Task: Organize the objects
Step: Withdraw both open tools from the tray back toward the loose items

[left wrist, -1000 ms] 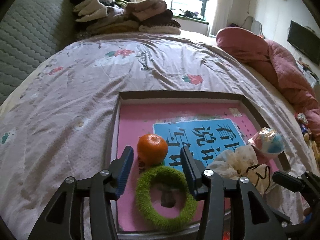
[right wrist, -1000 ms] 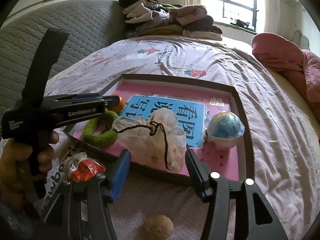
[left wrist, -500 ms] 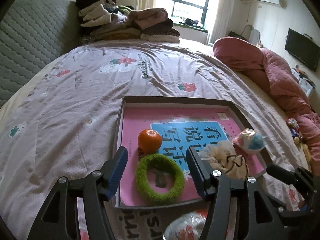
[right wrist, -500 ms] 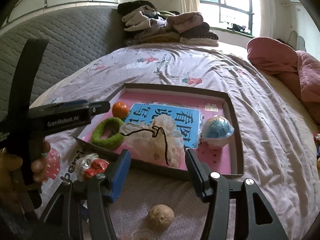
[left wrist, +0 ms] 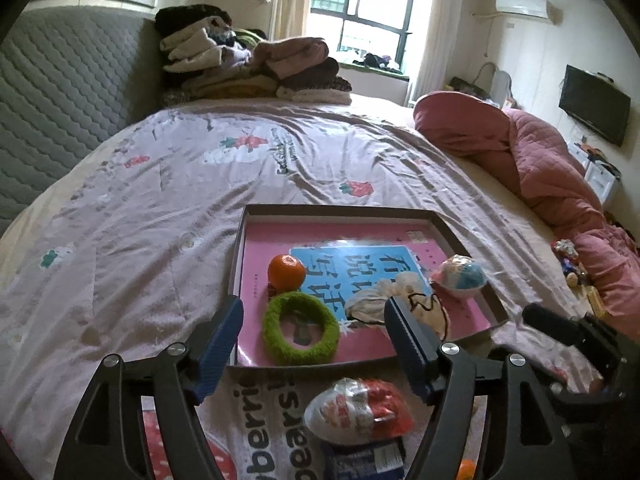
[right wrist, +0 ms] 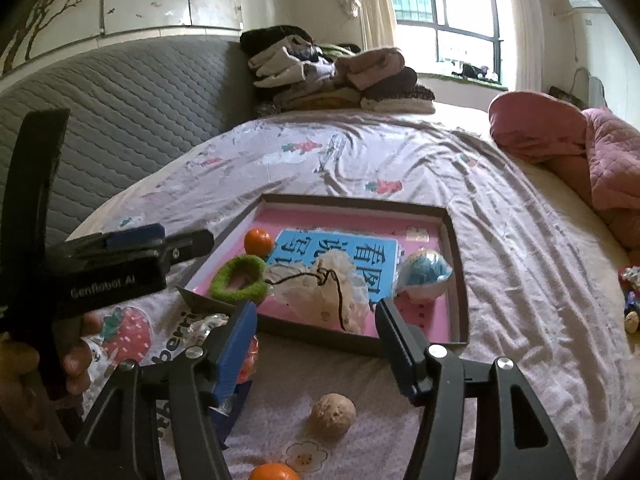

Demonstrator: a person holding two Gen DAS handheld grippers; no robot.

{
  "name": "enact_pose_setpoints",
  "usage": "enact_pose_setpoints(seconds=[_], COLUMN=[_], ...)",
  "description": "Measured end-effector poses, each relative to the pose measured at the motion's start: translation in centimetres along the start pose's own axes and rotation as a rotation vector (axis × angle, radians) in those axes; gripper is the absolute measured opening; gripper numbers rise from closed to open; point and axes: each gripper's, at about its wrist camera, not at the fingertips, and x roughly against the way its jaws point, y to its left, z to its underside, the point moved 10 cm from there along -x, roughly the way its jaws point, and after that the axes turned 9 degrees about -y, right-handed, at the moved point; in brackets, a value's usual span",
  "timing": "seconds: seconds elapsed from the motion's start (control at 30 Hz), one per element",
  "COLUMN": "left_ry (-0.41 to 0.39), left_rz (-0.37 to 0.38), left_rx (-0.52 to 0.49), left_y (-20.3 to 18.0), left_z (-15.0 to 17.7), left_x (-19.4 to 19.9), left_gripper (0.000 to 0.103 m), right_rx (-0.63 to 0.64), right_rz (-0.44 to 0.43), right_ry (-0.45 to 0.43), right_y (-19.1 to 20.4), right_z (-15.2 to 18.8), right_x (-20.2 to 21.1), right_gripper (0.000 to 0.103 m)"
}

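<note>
Left gripper (left wrist: 314, 336): jaws spread wide and just been opening further, nothing pressed between the pads; the green ring shows in the gap but lies below in the tray, untouched.
Right gripper (right wrist: 316, 334): jaws apart and just been opening a little more, holding nothing; the white pouch sits beyond the gap, untouched.
Tray (left wrist: 340, 212): shallow dark-rimmed box on the bed, with a pink liner and a blue panel of printed characters.
Orange (left wrist: 286, 271): in the tray near its left side, just beyond the green ring.
Green ring (left wrist: 300, 326): fuzzy, flat on the pink liner at the tray's near left.
White pouch (right wrist: 320, 280): crumpled, with a dark cord, at the tray's near middle, partly on the blue panel.
Blue-and-white ball (right wrist: 426, 274): in the tray's right part, just beside the pouch.
Wrapped red packet (left wrist: 358, 408): on the bedsheet outside the tray's near rim, resting on a blue box (left wrist: 362, 460).
Walnut (right wrist: 333, 414): on the sheet, in front of the tray.
2nd orange (right wrist: 274, 472): at the bottom edge of the right view, on the sheet.
Bed (left wrist: 160, 200): pale sheet with strawberry prints.
Folded clothes (left wrist: 248, 68): stacked at the far end.
Pink quilt (left wrist: 540, 168): bunched at the right.
</note>
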Motion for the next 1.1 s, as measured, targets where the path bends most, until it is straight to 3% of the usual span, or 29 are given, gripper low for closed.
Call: enact_pose_setpoints(seconds=[0.43, 1.1], left_ry=[-0.056, -0.126], left_rz=[-0.002, 0.002], left_rx=[0.000, -0.041], left_y=[-0.5, -2.7], left_z=[-1.0, -1.8], left_x=[4.9, 12.5], left_gripper=[0.076, 0.076], right_rx=[-0.046, -0.002], right_rz=[0.003, -0.007], right_ry=[-0.098, -0.200], right_y=[-0.2, 1.6], right_z=[-2.5, -4.7], right_x=[4.0, 11.0], right_gripper=[0.064, 0.069])
